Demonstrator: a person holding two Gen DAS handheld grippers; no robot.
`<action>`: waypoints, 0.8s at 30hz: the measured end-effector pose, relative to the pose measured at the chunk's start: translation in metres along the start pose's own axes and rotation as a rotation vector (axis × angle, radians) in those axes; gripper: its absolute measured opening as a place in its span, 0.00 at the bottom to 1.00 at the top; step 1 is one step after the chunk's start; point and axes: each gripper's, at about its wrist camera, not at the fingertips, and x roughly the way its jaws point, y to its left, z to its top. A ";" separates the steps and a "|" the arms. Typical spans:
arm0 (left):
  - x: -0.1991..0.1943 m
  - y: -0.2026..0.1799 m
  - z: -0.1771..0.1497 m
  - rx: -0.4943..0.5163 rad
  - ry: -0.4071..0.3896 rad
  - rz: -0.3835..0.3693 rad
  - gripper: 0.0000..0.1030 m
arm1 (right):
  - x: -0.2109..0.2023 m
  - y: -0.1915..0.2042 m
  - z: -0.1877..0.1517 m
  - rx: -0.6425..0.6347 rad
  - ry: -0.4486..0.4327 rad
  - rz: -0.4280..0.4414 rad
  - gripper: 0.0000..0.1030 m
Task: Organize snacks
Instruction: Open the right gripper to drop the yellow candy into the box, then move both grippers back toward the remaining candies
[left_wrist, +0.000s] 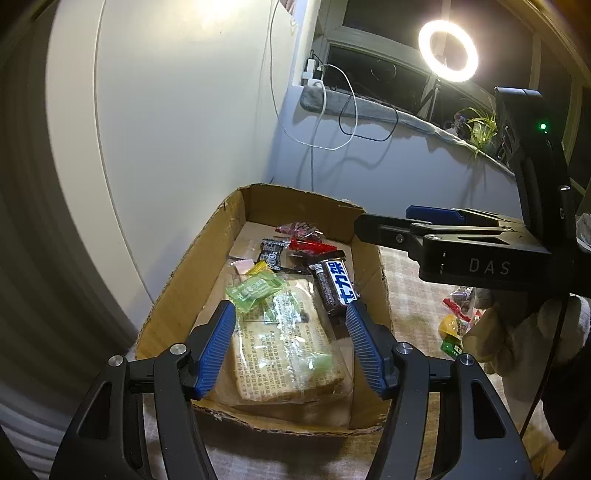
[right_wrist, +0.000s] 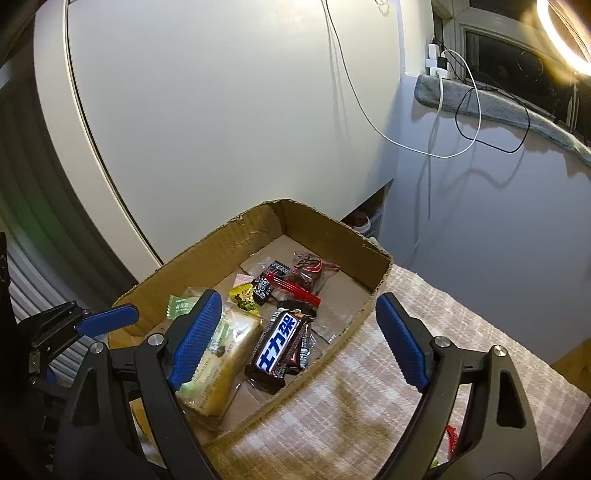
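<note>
The box (left_wrist: 369, 266) stands on a checked cloth (right_wrist: 369, 387), close to a white wall. Inside it lie a wrapped cake (left_wrist: 284, 343), a chocolate bar (left_wrist: 334, 284), a green candy (left_wrist: 255, 290), and some small red and black packets (left_wrist: 295, 245) toward the far end. More snacks (left_wrist: 456, 325) lie on the cloth to the right of the box, near a gloved hand (left_wrist: 517, 339), and these are not yet in the box.

The left gripper (left_wrist: 291, 339) hovers over the near end of the box with its fingers spread wide on both sides of the cake; it holds nothing. The right gripper (right_wrist: 301, 339) is also released and empty: one finger is over the cake, the other is outside the box wall, above the cloth.

About handling, I judge the following. The cake is soft and light, and its clear film is slippery, so a hard squeeze would crush it; better to take it across its short width with gentle pressure. The bar is stiffer and can be held at its middle. The small candies are very light, and their crinkled wrappers may slide out of the fingers, so holding the body is probably safer than holding the twisted end. The loose snacks on the cloth lie flat, so the fingers must come down low to catch them.
</note>
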 end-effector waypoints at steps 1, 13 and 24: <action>-0.001 -0.001 0.000 0.002 -0.001 -0.001 0.61 | -0.001 0.000 0.000 0.000 -0.001 -0.001 0.85; -0.010 -0.014 0.002 0.021 -0.021 -0.009 0.62 | -0.030 -0.007 -0.003 0.004 -0.033 -0.013 0.86; -0.017 -0.029 0.001 0.040 -0.029 -0.032 0.62 | -0.060 -0.022 -0.014 0.034 -0.062 -0.028 0.86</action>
